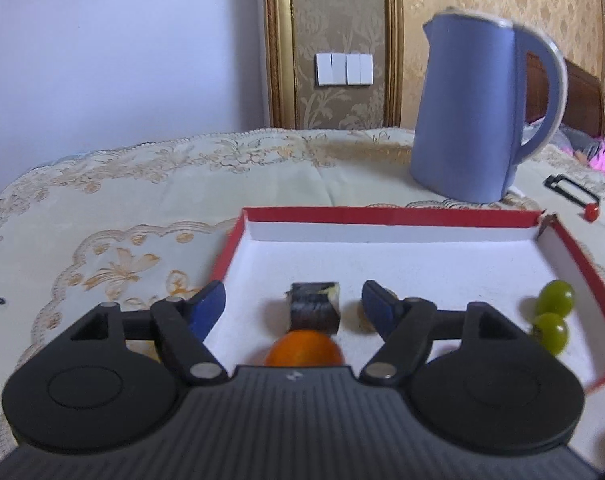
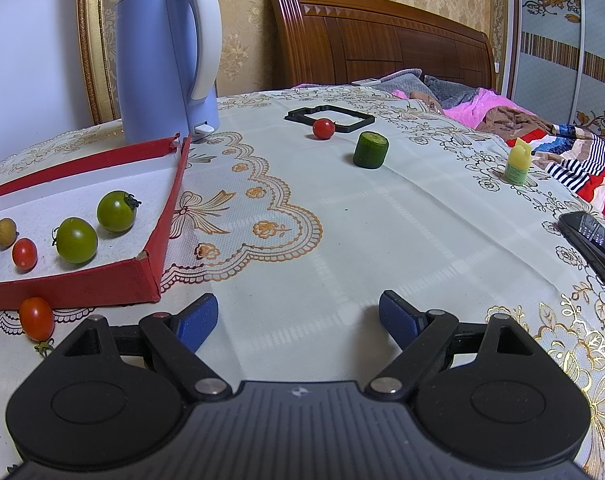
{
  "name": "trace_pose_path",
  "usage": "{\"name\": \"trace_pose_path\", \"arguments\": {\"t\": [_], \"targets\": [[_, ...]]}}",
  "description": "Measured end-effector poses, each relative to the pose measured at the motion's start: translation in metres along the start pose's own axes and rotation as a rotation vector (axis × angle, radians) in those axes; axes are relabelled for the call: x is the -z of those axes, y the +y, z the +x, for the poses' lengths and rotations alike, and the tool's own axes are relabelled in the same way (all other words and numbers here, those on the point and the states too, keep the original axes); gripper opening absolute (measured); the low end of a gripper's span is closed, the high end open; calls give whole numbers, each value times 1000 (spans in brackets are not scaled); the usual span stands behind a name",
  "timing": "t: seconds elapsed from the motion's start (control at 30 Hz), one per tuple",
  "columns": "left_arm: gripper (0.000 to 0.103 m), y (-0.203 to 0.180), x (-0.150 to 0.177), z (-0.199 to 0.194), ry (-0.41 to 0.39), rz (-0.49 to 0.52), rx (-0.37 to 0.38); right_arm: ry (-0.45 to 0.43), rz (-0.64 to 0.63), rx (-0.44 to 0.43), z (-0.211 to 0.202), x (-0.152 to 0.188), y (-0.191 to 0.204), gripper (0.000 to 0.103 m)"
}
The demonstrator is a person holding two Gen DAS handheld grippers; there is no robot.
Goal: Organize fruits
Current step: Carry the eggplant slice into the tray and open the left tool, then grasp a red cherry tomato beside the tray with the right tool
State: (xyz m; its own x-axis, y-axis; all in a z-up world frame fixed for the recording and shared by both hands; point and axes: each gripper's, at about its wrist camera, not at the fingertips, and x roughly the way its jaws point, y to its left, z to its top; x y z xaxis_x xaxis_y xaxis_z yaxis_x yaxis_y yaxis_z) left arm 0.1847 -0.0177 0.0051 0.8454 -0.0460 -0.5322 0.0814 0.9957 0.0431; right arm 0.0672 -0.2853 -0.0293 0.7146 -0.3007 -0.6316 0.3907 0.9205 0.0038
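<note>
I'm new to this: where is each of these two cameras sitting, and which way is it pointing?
Left wrist view: rides on the left gripper, looking forward and slightly down into the red tray; its open blue-tipped fingers flank a dark cut piece, an orange fruit just behind.
Right wrist view: rides on the right gripper, open over bare tablecloth, facing a cucumber piece, a red tomato and the bed.
Shared: the blue kettle, the tray, two green tomatoes.
</note>
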Motion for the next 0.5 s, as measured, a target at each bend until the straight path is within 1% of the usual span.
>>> {"name": "trace_pose_path", "arguments": {"t": [0.03,0.13,0.23,0.33,0.4,0.5], "targets": [[74,3,2,-8,-9,3,2,0,0,0,0,0,0,88],[81,17,13,-37,-36,6,-7,0,0,0,0,0,0,88],[82,27,30,-63,-46,15,-12,0,0,0,0,0,0,88],[82,35,49,-82,-17,21,0,0,0,0,0,0,0,88],[83,41,62,-90,2,2,27,0,0,0,0,0,0,88],[83,43,80,-95,34,-13,35,0,0,0,0,0,0,88]]}}
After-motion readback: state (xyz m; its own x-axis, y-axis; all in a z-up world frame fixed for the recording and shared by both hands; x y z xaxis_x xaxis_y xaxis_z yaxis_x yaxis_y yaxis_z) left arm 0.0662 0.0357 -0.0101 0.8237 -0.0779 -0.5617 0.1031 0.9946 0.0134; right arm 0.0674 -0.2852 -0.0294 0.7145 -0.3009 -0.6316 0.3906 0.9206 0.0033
